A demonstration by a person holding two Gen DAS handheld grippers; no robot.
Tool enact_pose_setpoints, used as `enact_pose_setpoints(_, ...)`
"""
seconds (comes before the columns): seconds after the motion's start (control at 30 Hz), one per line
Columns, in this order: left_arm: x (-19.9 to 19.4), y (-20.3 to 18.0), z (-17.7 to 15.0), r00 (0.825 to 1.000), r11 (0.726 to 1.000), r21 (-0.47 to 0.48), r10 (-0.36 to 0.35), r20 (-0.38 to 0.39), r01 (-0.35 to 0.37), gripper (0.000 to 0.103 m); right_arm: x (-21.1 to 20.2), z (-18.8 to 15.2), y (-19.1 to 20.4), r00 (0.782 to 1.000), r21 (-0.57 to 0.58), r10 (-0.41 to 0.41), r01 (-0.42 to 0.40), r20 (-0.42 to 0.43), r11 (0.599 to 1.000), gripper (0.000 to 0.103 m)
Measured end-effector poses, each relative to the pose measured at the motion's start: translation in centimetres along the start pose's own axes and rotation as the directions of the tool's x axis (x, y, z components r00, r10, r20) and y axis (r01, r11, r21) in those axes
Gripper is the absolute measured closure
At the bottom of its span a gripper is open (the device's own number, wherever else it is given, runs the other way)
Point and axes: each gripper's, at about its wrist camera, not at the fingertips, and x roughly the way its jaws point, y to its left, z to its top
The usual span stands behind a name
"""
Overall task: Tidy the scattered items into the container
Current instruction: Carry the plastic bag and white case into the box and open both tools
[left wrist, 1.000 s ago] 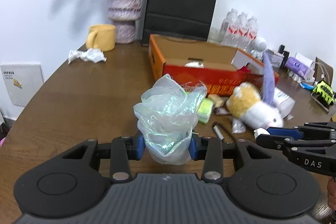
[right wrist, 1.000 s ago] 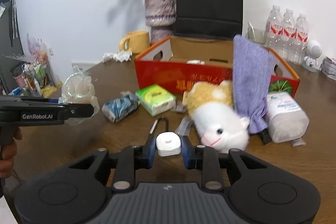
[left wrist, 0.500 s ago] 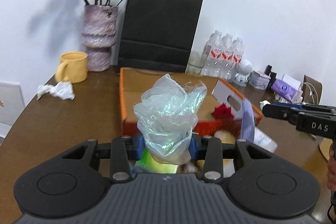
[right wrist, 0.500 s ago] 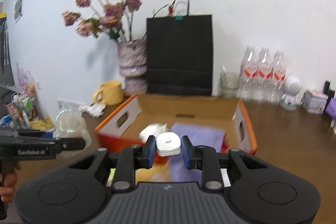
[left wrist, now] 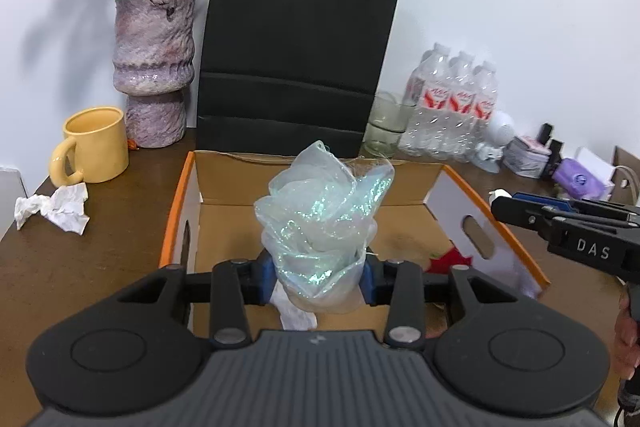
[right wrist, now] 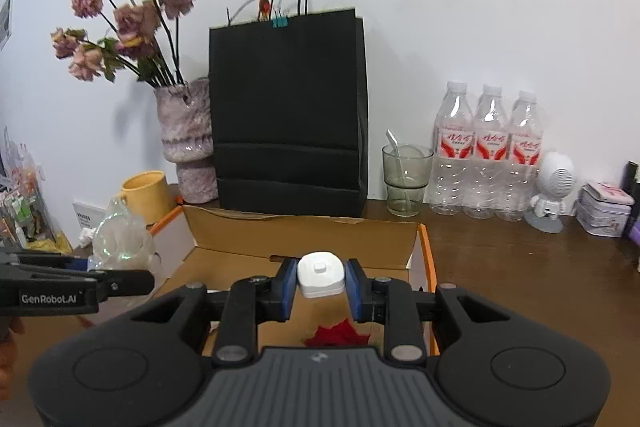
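Now, with the left claw [left wrist: 317,277] pinching a crumpled iridescent plastic bag [left wrist: 320,223] and the right claw [right wrist: 321,285] pinching a small white plug-like gadget [right wrist: 321,275] above the open cardboard box [left wrist: 436,183], each should lower inside the walls before releasing.

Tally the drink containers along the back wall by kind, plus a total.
Water bottles: 3
Yellow mug: 1
Glass cup: 1, with a spoon in it
Total: 5
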Motion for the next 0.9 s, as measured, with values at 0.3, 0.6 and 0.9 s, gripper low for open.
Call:
enact_pose_setpoints(0.3,3.9,-0.3,-0.4,0.997,0.999,-0.019,0.046,-0.054,-0.048,0.063,4.2,-1.5,-1.4,0.996,0.051,0.052,-0.048,-0.077,0.998,0.078)
enact_pose_setpoints(0.6,3.2,-0.6,-0.7,0.986,0.986,-0.015,0.166,-0.023,-0.167,0.0,3.8,-0.9,-1.3,0.992,0.034,0.071,-0.067,-0.108,0.997,0.005)
enact_pose_setpoints(0.9,1.8,-0.8,-0.6,0.981,0.981,0.001,0.193,0.001,-0.193,0.0,3.3,-0.8,-1.2,0.991,0.038,0.067,-0.063,-0.114,0.997,0.0)
